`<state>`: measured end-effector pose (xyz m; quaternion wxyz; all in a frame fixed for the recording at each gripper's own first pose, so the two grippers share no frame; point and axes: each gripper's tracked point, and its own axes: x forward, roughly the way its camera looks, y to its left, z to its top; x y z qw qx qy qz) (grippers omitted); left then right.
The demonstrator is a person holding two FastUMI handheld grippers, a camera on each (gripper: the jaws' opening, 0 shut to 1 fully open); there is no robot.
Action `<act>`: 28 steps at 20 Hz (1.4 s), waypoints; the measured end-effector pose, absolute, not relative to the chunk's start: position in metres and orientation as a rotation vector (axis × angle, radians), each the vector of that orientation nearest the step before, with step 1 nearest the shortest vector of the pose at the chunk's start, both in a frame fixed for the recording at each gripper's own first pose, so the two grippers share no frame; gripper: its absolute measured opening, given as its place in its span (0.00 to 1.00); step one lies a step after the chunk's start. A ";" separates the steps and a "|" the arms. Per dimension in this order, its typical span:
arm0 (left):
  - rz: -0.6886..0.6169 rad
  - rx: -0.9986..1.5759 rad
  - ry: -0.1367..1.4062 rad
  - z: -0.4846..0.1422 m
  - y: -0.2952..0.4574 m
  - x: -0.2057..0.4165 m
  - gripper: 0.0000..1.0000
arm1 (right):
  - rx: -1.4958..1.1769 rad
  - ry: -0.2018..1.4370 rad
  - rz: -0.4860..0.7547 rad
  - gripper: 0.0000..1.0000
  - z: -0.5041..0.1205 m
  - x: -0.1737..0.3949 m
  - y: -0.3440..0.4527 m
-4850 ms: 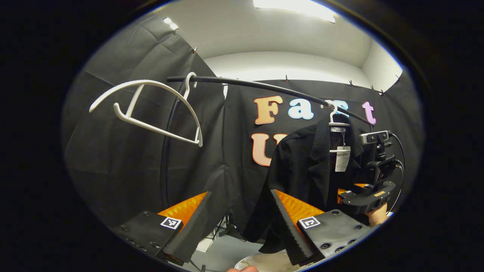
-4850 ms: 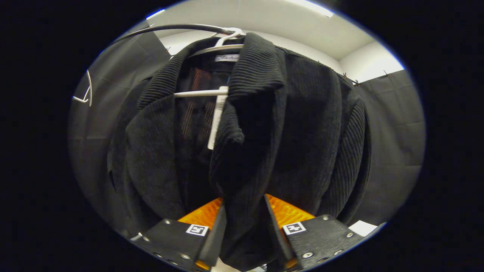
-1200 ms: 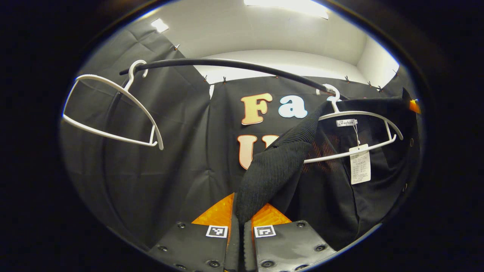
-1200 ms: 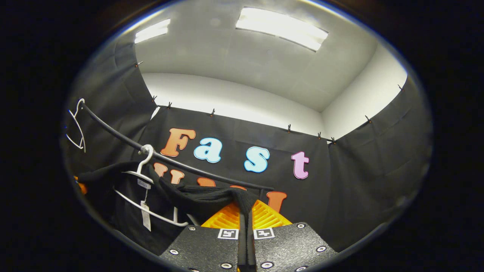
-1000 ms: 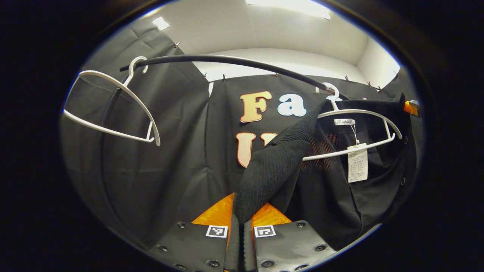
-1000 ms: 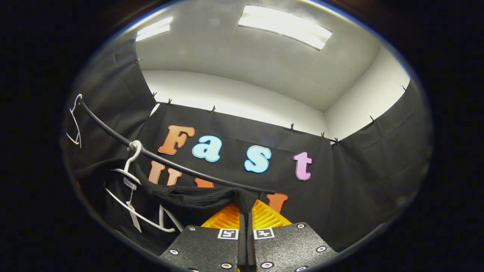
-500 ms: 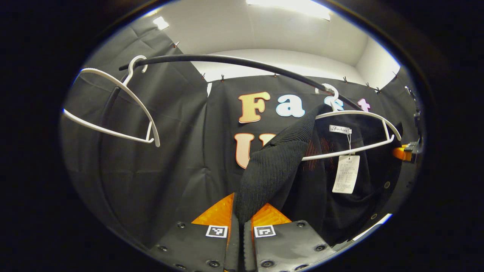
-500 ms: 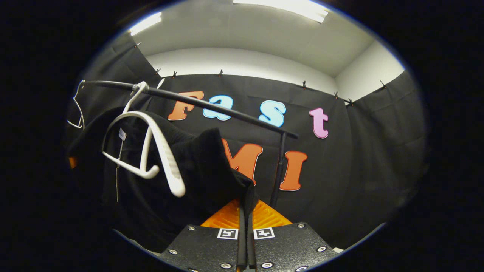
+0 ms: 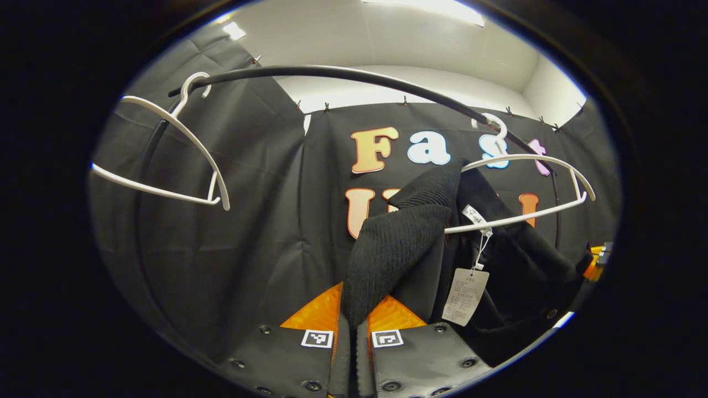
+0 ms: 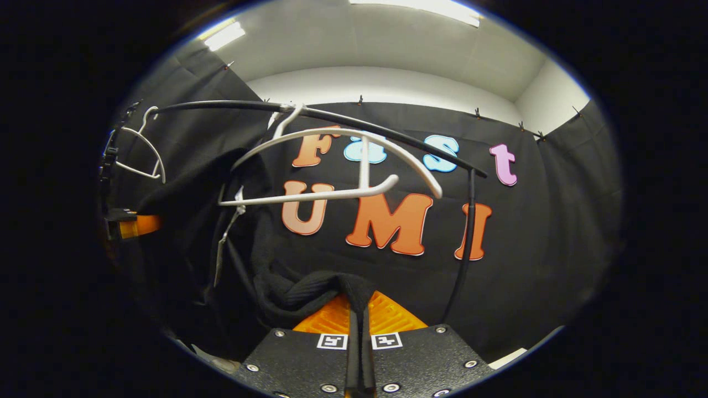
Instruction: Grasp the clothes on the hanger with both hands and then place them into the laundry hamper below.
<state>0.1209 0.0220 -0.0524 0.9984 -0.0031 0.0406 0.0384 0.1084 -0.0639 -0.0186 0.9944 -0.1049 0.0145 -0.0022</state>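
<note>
Garment (image 9: 392, 249) pinched in left gripper (image 9: 350, 326) — right gripper (image 10: 358, 326) too

My views show a matt, ribbed knit jacket (image 9: 398, 249) with a smooth paper tag (image 9: 464, 288); white hangers (image 9: 525, 188) of smooth, slightly glossy plastic; a smooth black rail (image 9: 343, 77), probably coated metal; and gripper bodies (image 10: 359, 359) of finely textured matt plastic.
</note>
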 end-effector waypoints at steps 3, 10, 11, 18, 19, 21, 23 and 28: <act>0.111 -0.013 0.068 -0.041 0.044 0.139 0.12 | -0.158 0.021 0.030 0.02 -0.021 0.091 -0.041; 0.178 -0.060 0.041 -0.010 0.093 0.177 0.12 | -0.114 0.051 0.132 0.02 -0.044 0.075 -0.001; 0.195 -0.024 0.036 -0.008 0.102 0.179 0.12 | -0.113 0.049 0.143 0.02 -0.045 0.074 0.004; 0.197 0.015 0.092 -0.034 0.114 0.178 0.12 | -0.103 0.058 0.199 0.02 -0.050 0.072 0.029; 0.199 0.007 0.116 -0.043 0.113 0.180 0.12 | -0.095 0.063 0.203 0.02 -0.051 0.074 0.031; 0.210 -0.006 0.164 -0.061 0.117 0.181 0.12 | -0.085 0.067 0.208 0.02 -0.053 0.073 0.035; 0.227 -0.002 0.168 -0.069 0.124 0.177 0.12 | -0.082 0.068 0.212 0.02 -0.054 0.071 0.037; 0.224 0.010 0.192 -0.080 0.130 0.160 0.12 | -0.072 0.094 0.225 0.02 -0.063 0.066 0.041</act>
